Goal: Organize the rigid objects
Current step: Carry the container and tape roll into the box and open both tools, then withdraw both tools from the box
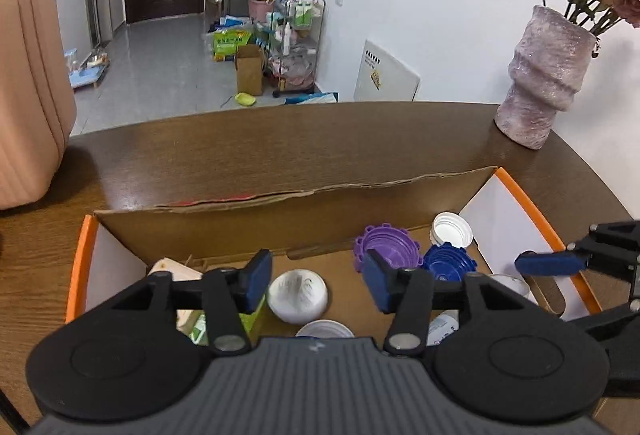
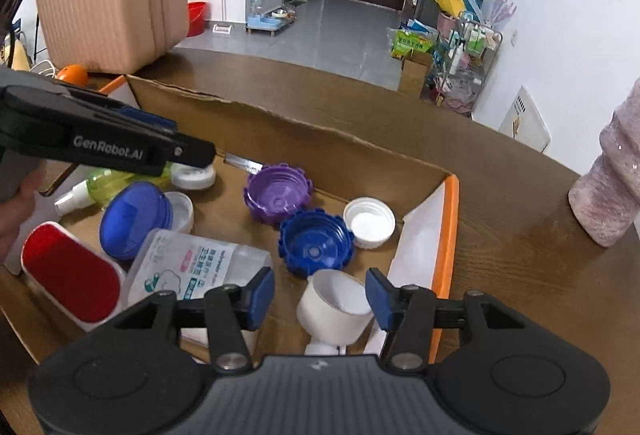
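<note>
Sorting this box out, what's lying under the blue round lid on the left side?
In the right wrist view the blue round lid leans tilted on a clear wipes pack, with a white cap just behind it. Whatever lies directly beneath it is hidden.

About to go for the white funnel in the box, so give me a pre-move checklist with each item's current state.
1. Right tongs open: ok, the jaws stand apart with nothing between them.
2. Left tongs open and empty: ok.
3. White funnel reachable: ok, it lies just below the right tongs, wide mouth up and tilted.
4. Room around the funnel: not ok, the blue cap sits close behind it and the box wall is close on the right.
5. Tongs clear of each other: ok, the left tongs work at the other end of the cardboard box.
6. Funnel spout free: cannot tell, hidden by the tongs' body.
</note>
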Demonstrator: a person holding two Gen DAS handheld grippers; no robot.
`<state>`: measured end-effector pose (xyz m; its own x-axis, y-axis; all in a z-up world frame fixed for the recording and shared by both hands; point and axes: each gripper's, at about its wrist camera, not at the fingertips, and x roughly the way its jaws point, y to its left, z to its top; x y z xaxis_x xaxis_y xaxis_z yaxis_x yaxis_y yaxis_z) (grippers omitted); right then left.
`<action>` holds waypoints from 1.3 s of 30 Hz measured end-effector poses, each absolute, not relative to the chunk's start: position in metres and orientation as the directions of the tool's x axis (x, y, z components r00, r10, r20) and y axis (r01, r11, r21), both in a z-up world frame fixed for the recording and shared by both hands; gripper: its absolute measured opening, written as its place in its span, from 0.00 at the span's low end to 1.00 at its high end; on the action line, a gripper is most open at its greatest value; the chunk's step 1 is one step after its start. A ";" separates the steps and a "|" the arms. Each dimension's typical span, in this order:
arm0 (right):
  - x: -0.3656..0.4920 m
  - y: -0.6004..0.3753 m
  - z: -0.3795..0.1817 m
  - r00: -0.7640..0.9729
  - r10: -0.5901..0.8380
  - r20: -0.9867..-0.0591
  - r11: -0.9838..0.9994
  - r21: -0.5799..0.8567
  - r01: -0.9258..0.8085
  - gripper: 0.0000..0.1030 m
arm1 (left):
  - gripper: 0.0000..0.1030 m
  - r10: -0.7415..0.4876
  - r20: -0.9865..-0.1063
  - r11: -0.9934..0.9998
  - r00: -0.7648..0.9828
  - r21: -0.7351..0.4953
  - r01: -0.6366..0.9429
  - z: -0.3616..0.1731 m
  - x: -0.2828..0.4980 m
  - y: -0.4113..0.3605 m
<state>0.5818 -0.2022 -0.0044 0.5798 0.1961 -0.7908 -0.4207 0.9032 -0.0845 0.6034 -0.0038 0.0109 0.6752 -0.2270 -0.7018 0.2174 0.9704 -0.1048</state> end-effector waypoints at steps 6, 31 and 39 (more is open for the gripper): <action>0.581 -0.205 0.014 0.607 0.204 -0.768 0.912 -0.076 -0.403 0.52 | 0.52 -0.223 -0.692 0.972 0.687 -0.106 0.209 0.025 0.594 0.002; 0.352 -0.240 0.074 0.955 0.242 -0.174 0.966 0.131 -0.221 0.99 | 1.00 -0.061 -0.233 0.998 0.971 -0.003 0.062 0.101 0.320 0.005; 0.309 -0.238 0.063 0.963 0.213 -0.163 0.973 0.125 -0.194 0.99 | 1.00 -0.054 -0.197 0.998 0.979 -0.003 0.055 0.088 0.265 0.007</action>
<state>0.3091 -0.2377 0.0627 0.9633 0.2132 -0.1629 -0.1942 0.9730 0.1251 0.2651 0.0066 0.0877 0.9790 -0.0542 -0.1967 0.0547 0.9985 -0.0026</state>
